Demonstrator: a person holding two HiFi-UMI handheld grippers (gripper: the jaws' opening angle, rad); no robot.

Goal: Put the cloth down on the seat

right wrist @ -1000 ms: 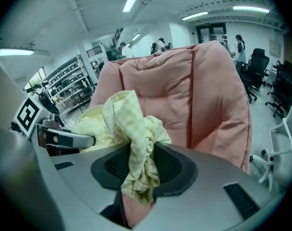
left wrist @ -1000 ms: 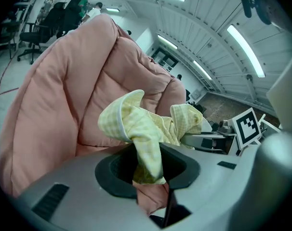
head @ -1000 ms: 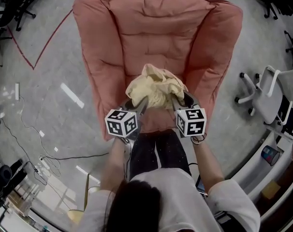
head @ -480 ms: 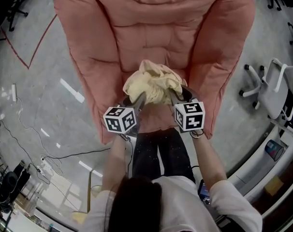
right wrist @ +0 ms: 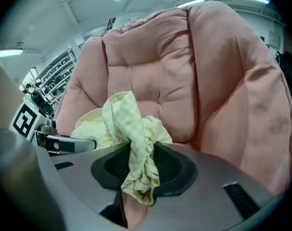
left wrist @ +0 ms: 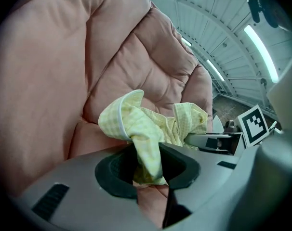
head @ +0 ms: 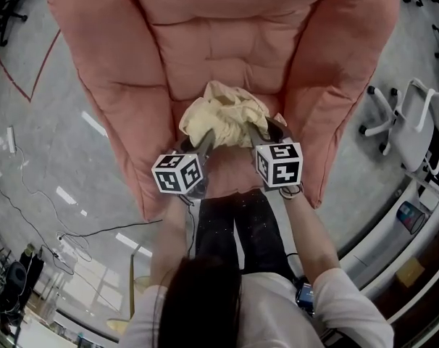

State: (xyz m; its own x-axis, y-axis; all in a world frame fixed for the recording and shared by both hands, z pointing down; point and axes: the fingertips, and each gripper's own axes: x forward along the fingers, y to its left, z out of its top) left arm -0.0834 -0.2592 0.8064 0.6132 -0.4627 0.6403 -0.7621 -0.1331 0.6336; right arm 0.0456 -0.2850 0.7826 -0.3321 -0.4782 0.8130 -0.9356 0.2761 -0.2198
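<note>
A crumpled pale yellow checked cloth (head: 221, 114) hangs bunched over the seat of a big pink padded chair (head: 227, 42). My left gripper (head: 205, 142) is shut on the cloth's left end, which shows pinched between its jaws as the cloth (left wrist: 145, 150) in the left gripper view. My right gripper (head: 257, 135) is shut on the right end of the cloth (right wrist: 136, 162). The two grippers sit side by side just in front of the chair's seat cushion (head: 234, 172). Whether the cloth touches the seat I cannot tell.
The chair's padded arms (head: 96, 100) rise on both sides of the grippers. A white office chair (head: 411, 133) stands at the right on the grey floor. Cables (head: 31, 209) lie on the floor at the left. The person's legs (head: 237, 227) stand against the chair's front.
Both grippers have sunk with the cloth toward the seat, and the chair now fills more of the head view. The grips on the cloth look unchanged.
</note>
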